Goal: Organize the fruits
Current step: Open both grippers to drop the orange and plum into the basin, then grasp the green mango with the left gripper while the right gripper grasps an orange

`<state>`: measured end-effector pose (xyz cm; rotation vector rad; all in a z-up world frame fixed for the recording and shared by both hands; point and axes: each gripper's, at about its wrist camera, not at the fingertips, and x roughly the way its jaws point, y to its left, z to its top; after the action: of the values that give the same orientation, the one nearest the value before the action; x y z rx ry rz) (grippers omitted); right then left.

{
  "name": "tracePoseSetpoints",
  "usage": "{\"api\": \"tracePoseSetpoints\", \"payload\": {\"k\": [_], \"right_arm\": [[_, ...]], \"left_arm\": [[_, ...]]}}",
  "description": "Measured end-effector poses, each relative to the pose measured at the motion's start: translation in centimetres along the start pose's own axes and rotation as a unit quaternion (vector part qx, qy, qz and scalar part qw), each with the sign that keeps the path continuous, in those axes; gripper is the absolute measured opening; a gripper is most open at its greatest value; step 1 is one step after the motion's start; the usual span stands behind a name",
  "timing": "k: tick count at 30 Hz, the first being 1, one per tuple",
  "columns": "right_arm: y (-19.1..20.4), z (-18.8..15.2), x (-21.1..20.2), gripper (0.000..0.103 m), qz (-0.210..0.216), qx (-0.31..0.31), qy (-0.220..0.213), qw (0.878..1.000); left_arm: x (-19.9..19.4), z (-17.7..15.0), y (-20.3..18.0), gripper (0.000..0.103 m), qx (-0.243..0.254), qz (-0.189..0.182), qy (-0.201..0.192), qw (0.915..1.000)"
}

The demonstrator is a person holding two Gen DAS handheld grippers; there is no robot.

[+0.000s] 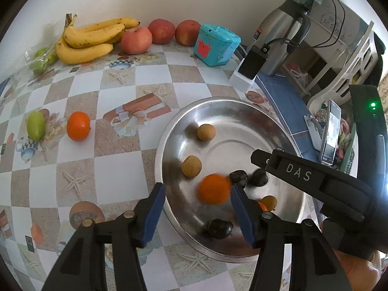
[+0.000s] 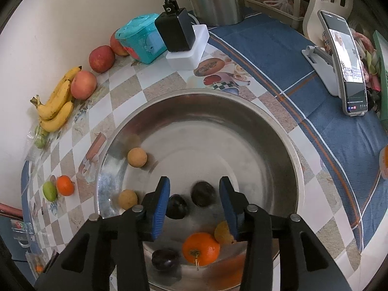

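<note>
A steel bowl [image 1: 245, 126] [image 2: 218, 143] holds two tan round fruits [image 1: 206, 132] [image 1: 191, 166], several dark plums [image 1: 220, 229] and small orange-yellow fruits. My left gripper [image 1: 199, 209] is open over the bowl's near side. A blurred orange [image 1: 214, 189] lies between its blue pads, clear of both. My right gripper [image 2: 194, 206] hangs open over the bowl. A blurred dark plum [image 2: 203, 194] sits between its pads without touching them, and another plum [image 2: 177, 206] lies beside its left finger. On the checked cloth lie an orange [image 1: 78, 126] and a green fruit [image 1: 36, 125].
Bananas [image 1: 89, 41] and three apples [image 1: 136, 40] line the back wall beside a teal box [image 1: 217, 44]. A black power bank [image 1: 252, 60] on a white block and a steel kettle [image 1: 278, 34] stand behind the bowl. A phone on a stand [image 2: 346, 60] is at the right.
</note>
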<state>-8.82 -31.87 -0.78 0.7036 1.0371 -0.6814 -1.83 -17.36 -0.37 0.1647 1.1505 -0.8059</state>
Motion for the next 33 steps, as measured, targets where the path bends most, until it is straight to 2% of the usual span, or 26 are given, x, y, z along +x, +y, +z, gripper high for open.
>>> {"api": "tracePoseSetpoints", "payload": {"k": [1,3,7,9,16,23,31,33], "right_arm": [[0.1,0.0,-0.1,0.047,-0.002,-0.001,-0.001,1.000],[0.3,0.0,-0.2,0.059,-0.005,-0.004,-0.004,1.000],[0.6,-0.1,-0.5,0.061,-0.004,-0.013,-0.007,1.000],[0.8,-0.1,-0.5,0.070,-0.009,-0.019,-0.007,1.000],[1.4,-0.2,-0.6,0.071,-0.009,-0.030,-0.008,0.999],[3.3,-0.9,-0.9,0.071,-0.002,-0.064,-0.008,0.998],[6.4,-2.0,-1.0,0.072,0.005,-0.125,-0.005,0.992],[7.0,-2.3,-1.0,0.077,0.007,-0.139,-0.004,0.990]], "left_arm": [[0.0,0.0,0.1,0.061,-0.001,0.001,0.000,1.0000],[0.0,0.1,0.3,0.068,-0.007,0.004,0.000,1.0000],[-0.2,0.3,1.4,0.074,-0.033,0.017,0.000,0.9993],[-0.3,0.4,2.2,0.076,-0.050,0.027,0.000,0.9984],[-1.0,0.6,6.3,0.077,-0.129,0.074,-0.001,0.9889],[-2.6,0.8,10.3,0.083,-0.192,0.094,-0.014,0.9767],[-3.8,0.1,13.8,0.100,-0.251,0.132,-0.012,0.9588],[-3.9,-0.1,14.4,0.103,-0.261,0.141,-0.010,0.9548]]}}
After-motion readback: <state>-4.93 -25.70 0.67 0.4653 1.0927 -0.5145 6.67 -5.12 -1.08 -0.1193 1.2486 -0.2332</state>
